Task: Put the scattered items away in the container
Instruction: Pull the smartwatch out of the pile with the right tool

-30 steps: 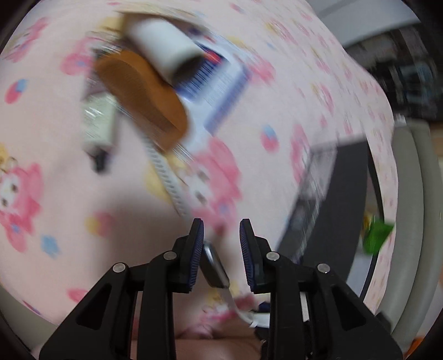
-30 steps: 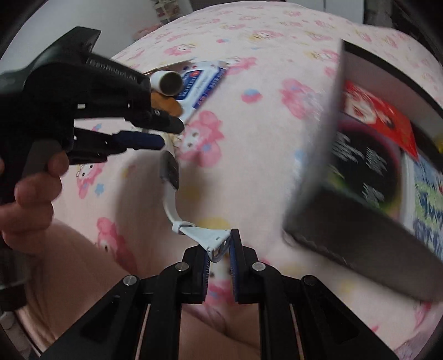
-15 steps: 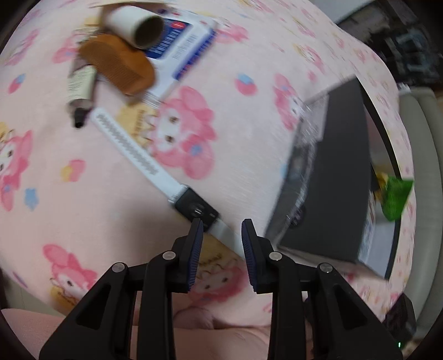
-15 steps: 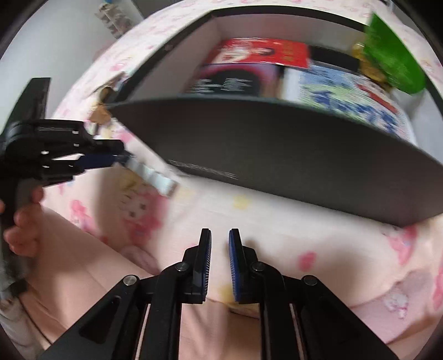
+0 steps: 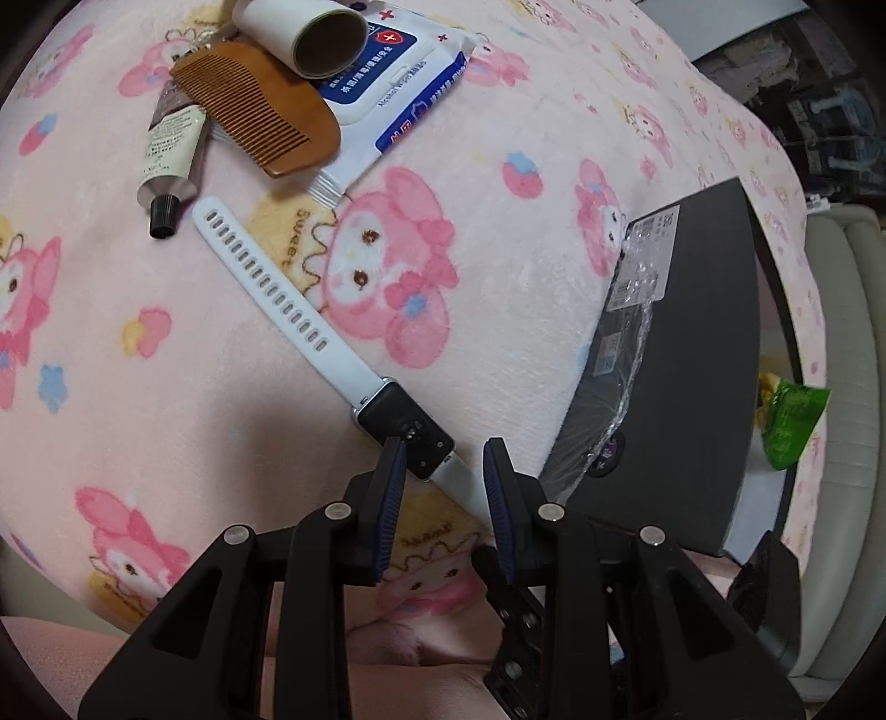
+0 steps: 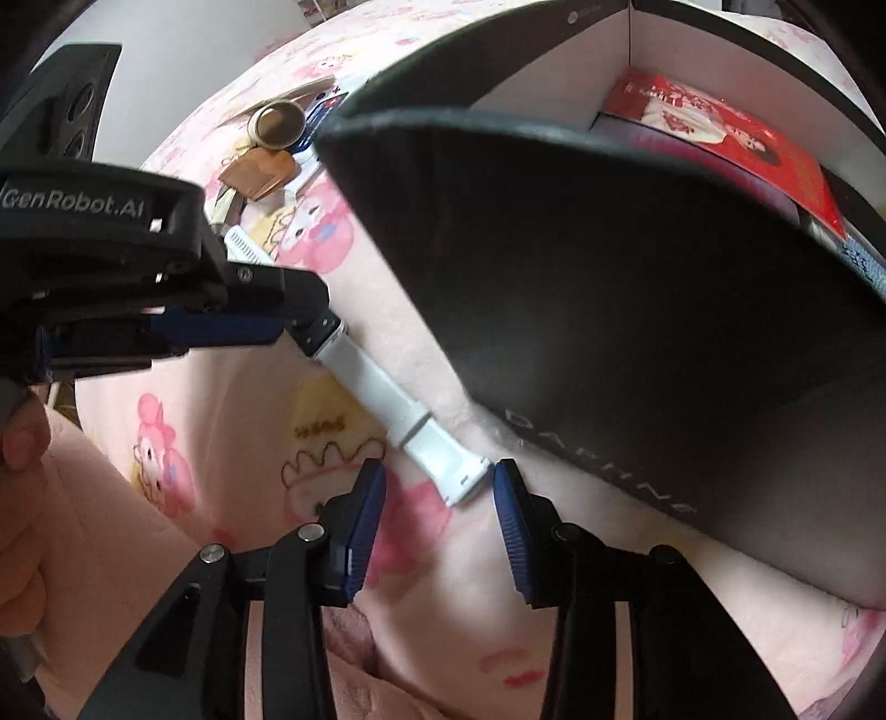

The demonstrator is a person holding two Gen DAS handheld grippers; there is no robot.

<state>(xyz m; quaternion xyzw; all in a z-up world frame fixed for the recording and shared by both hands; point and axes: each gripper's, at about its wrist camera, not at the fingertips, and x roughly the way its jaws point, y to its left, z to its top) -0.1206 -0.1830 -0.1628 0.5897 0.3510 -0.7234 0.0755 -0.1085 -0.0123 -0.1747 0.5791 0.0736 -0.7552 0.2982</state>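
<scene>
Both the left gripper (image 5: 443, 471) and right gripper (image 6: 437, 493) gape open around the white watch (image 5: 338, 354), while comb (image 5: 260, 122), tube (image 5: 169, 149), wipes (image 5: 398, 72) and roll (image 5: 299, 30) lie outside the seemingly part-filled box (image 6: 637, 288).

The left claw (image 6: 310, 327) had "GenRobot.AI" written on its black body. The pink blanket (image 5: 166, 310) said "Sweet" beside a bunny. The black box (image 6: 609, 343) showed pale letters, "DAPHNA" as best I could tell.

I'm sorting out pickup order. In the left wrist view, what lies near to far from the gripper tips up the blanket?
left gripper → smartwatch with white strap → cream tube → wooden comb → cardboard roll resting on the wipes pack.
</scene>
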